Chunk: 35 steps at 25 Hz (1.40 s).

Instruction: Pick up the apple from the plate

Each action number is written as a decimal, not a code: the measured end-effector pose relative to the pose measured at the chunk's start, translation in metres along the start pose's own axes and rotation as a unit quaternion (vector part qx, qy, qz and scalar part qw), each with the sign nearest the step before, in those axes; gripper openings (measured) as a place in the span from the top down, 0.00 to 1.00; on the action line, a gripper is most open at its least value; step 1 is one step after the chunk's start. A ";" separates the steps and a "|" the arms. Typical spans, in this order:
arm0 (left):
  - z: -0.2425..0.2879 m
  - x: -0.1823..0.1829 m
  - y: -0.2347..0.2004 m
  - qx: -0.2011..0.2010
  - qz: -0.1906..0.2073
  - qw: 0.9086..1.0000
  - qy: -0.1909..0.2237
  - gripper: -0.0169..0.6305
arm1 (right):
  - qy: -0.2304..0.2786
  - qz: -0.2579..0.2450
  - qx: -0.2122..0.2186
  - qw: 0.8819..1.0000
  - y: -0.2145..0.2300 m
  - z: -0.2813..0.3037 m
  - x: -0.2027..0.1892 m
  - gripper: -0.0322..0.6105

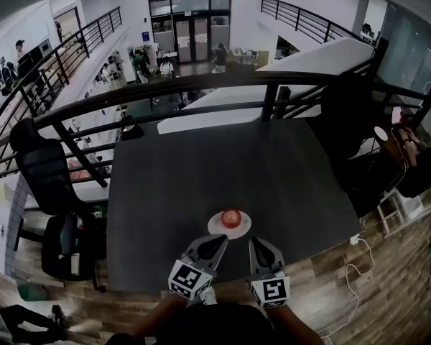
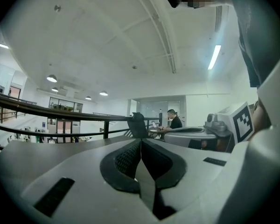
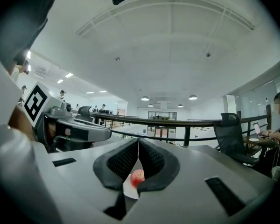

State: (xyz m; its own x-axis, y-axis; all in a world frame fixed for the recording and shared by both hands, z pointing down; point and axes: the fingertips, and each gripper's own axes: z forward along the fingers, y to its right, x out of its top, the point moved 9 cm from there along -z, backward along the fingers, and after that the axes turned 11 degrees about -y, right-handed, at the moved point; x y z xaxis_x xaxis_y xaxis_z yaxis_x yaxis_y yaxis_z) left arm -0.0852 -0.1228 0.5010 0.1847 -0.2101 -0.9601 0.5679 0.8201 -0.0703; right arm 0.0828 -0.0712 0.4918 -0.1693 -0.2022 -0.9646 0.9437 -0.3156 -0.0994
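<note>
A red apple [image 1: 231, 218] rests on a small white plate [image 1: 217, 226] near the front edge of the dark table [image 1: 201, 178]. Both grippers hover side by side just in front of the plate, pointing level towards it. My left gripper [image 1: 222, 238] is shut with nothing between its pads, its tip close to the plate's near left rim. My right gripper [image 1: 253, 241] is also shut and empty, just right of the plate. In the right gripper view the apple [image 3: 137, 176] and plate [image 3: 129, 188] show low behind the shut jaws [image 3: 138, 142]. The left gripper view shows its shut jaws [image 2: 141, 142] and no apple.
A black railing [image 1: 201, 86] runs along the table's far side. Two black office chairs [image 1: 47, 171] stand at the left. A person with a laptop [image 1: 427, 149] sits at the right. A white cable [image 1: 353, 272] lies on the wooden floor.
</note>
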 end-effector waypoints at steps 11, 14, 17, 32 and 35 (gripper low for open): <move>0.030 -0.002 -0.030 -0.001 0.004 1.000 -0.002 0.94 | -0.021 0.001 -0.020 1.000 0.015 0.025 -0.002 0.91; 0.049 -0.006 -0.032 0.016 -0.002 0.999 -0.031 0.94 | -0.030 0.000 -0.006 1.000 0.036 0.036 -0.005 0.91; 0.060 -0.007 -0.033 0.032 -0.009 0.998 -0.046 0.94 | -0.030 0.002 0.017 0.999 0.055 0.047 -0.004 0.91; 0.112 -0.032 -0.049 0.089 -0.026 0.992 -0.091 0.94 | -0.044 -0.010 0.103 0.994 0.090 0.098 -0.018 0.91; 0.116 -0.032 -0.049 0.100 -0.035 0.991 -0.085 0.94 | -0.052 -0.007 0.112 0.992 0.092 0.108 -0.026 0.91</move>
State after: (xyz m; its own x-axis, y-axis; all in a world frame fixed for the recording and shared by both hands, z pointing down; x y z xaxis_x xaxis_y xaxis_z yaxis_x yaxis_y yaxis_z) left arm -0.0260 -0.2180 0.5664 0.2613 -0.3637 -0.8941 0.7282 0.6823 -0.0647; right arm 0.1432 -0.1946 0.5341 -0.2210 -0.2879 -0.9318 0.8562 -0.5148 -0.0440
